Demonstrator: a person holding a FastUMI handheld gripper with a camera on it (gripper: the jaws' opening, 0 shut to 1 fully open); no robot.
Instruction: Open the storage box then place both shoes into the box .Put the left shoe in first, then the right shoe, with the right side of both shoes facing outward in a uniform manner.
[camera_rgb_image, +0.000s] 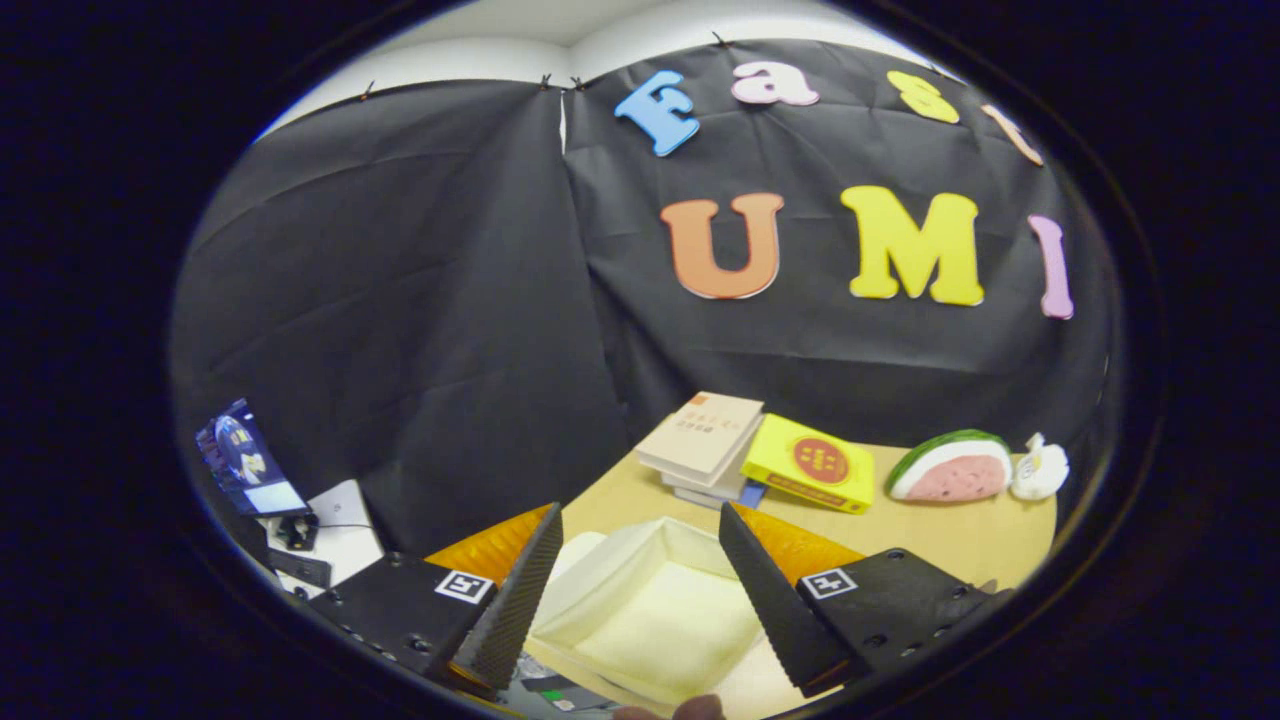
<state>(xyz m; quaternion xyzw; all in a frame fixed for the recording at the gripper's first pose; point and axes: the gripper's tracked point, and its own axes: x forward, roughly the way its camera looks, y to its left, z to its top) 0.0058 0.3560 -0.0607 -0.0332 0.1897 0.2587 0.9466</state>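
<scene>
A: Gripper state at this entry?

B: Fingers were spread wide, nothing between the pads. A fingertip of the person showed at the very near edge, below them.

A: Storage box?

B: The cream storage box sat on the table just ahead of and between the fingers, near the table's front edge. It appeared open, the pale interior visible and empty; a flap seemed to lie off its left side.

A: Shoes?

B: None could be located. Judged: opening done, both placements left, left shoe first.

A: Further back?

B: A stack of books and a yellow box mid-table; a watermelon-slice toy and a small white toy near the far right edge, by the wall.
</scene>
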